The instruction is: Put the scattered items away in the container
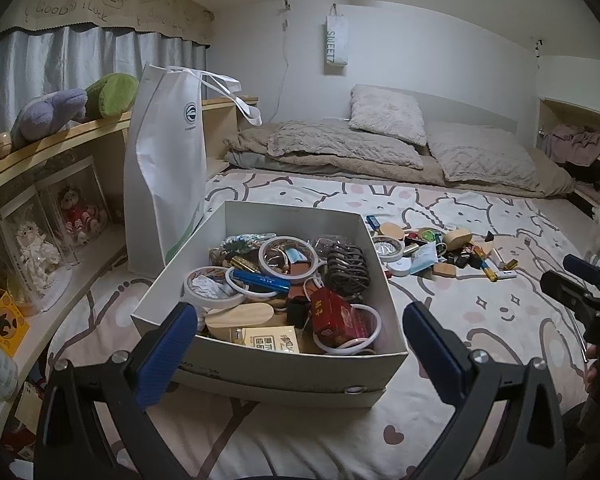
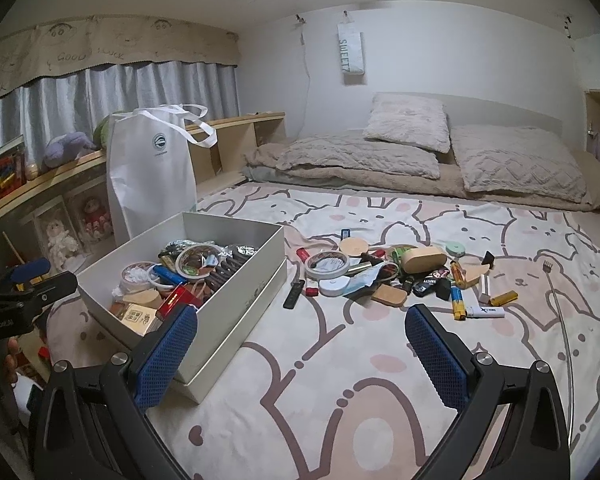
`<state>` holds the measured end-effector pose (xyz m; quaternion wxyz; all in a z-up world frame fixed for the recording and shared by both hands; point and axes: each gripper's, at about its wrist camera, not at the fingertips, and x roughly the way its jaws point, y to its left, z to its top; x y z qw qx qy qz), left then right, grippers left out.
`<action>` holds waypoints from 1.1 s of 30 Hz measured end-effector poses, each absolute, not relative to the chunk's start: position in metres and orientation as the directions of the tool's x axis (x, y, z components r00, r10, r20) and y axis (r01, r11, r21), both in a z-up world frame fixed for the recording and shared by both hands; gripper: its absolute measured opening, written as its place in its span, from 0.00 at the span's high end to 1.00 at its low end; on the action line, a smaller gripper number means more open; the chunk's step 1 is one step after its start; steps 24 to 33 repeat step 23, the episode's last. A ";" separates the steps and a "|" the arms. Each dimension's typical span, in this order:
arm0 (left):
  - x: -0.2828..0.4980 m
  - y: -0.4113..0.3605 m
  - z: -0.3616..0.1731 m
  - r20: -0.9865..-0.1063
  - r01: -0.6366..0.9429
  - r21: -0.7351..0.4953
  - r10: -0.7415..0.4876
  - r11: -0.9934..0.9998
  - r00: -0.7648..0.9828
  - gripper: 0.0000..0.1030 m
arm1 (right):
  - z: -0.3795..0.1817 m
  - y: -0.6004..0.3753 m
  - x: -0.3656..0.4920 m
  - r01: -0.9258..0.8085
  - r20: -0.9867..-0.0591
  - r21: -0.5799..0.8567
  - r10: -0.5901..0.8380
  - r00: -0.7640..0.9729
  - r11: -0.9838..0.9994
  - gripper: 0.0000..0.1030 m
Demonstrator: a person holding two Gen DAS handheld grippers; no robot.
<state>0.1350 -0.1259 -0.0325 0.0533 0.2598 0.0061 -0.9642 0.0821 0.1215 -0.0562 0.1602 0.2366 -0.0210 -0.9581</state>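
Left wrist view
Box (image 1: 268, 364): a white cardboard container with straight walls is sitting on the bed sheet (image 1: 480, 320), just ahead of the left gripper (image 1: 300, 344).
Box contents: white tape rolls (image 1: 288, 256), a glossy blue cylinder (image 1: 260, 280), a dark coiled hair clip (image 1: 346, 268), a red carton with gold characters (image 1: 332, 316), an oval wooden lid (image 1: 240, 316) and a yellow printed packet (image 1: 270, 338) are lying heaped together.
Scattered pile (image 1: 436, 252): small items are lying on the sheet to the right of the box, apart from it.
Left gripper jaws: standing wide apart, holding nothing; the blue pads (image 1: 166, 356) are showing a fine woven texture.
Right gripper (image 1: 580, 288): showing at the right edge; I cannot tell here how its jaws are standing.
Paper bag (image 1: 168, 168): standing upright behind the box, white, with a round logo.
Writing: a hanging pouch (image 1: 335, 46) is reading "SWEET"; the valance (image 1: 80, 4) is reading "GOOD LUCK".

Right wrist view
Box (image 2: 240, 320): lying left of centre, beside the left pad of the right gripper (image 2: 300, 352).
Scattered pile (image 2: 400, 276): a tape roll (image 2: 326, 265), an oval wooden box (image 2: 424, 259), a yellow and blue battery (image 2: 457, 300), a white lighter (image 2: 486, 312) and a black piece marked "SAFETY" (image 2: 426, 287) are lying on the sheet right of the box.
Right gripper jaws: standing wide open, empty.
Sheet (image 2: 340, 400): soft fabric printed with outlined pink rabbits.
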 end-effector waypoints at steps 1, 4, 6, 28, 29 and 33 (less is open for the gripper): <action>0.135 -0.126 -0.033 -0.502 0.107 0.018 -0.102 -0.994 -0.859 0.00 | -0.056 0.121 0.082 0.299 -0.447 0.116 -0.319 -0.836 -0.947 0.00; 0.135 -0.126 -0.033 -0.501 0.109 0.024 -0.106 -0.994 -0.859 0.00 | -0.056 0.120 0.083 0.304 -0.447 0.113 -0.321 -0.835 -0.946 0.00; 0.134 -0.126 -0.033 -0.501 0.109 0.024 -0.106 -0.994 -0.859 0.00 | -0.056 0.119 0.083 0.305 -0.449 0.111 -0.322 -0.834 -0.946 0.00; 0.135 -0.124 -0.034 -0.491 0.101 0.003 -0.089 -0.995 -0.867 0.00 | -0.058 0.120 0.083 0.307 -0.455 0.111 -0.323 -0.830 -0.945 0.00; 0.135 -0.124 -0.034 -0.491 0.101 0.003 -0.089 -0.995 -0.867 0.00 | -0.058 0.120 0.083 0.307 -0.455 0.111 -0.323 -0.830 -0.945 0.00; 0.135 -0.124 -0.034 -0.491 0.101 0.003 -0.089 -0.995 -0.867 0.00 | -0.058 0.120 0.083 0.307 -0.455 0.111 -0.323 -0.830 -0.945 0.00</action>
